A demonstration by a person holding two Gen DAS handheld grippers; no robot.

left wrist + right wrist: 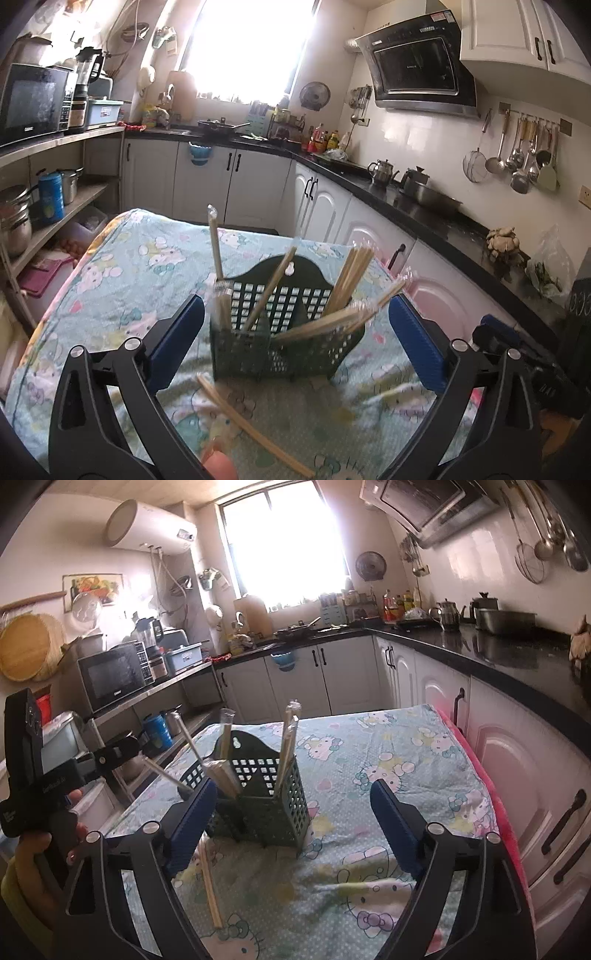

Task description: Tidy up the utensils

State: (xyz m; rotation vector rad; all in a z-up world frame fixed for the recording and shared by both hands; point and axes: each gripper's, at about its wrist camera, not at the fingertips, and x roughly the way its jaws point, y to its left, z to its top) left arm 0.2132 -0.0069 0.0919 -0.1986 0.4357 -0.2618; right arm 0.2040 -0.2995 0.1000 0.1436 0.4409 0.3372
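No writing on the task's things can be read; the lettering on the range hood (417, 70) at upper right and on the microwave (31, 99) at upper left is too small to make out, as are the blue tin (51, 197) and the grey marks on the left gripper's body at the left edge of the right wrist view. A dark green holder (284, 325) stands on the cartoon-cat cloth (122, 280), with wrapped chopsticks (349, 280) leaning out of its compartments. In the left wrist view the left gripper (295, 332) has its jaws wide apart with nothing pressed; the holder sits in the middle of the frame between the two blue pads, and a loose pair (251, 421) lies on the cloth at lower centre. The right wrist view alone shows the water heater (151, 528) at upper left and a hand (33, 853) at lower left. There the right gripper (295, 812) is also spread and empty, the holder (273, 805) by its left pad, the loose pair (208, 882) below it.
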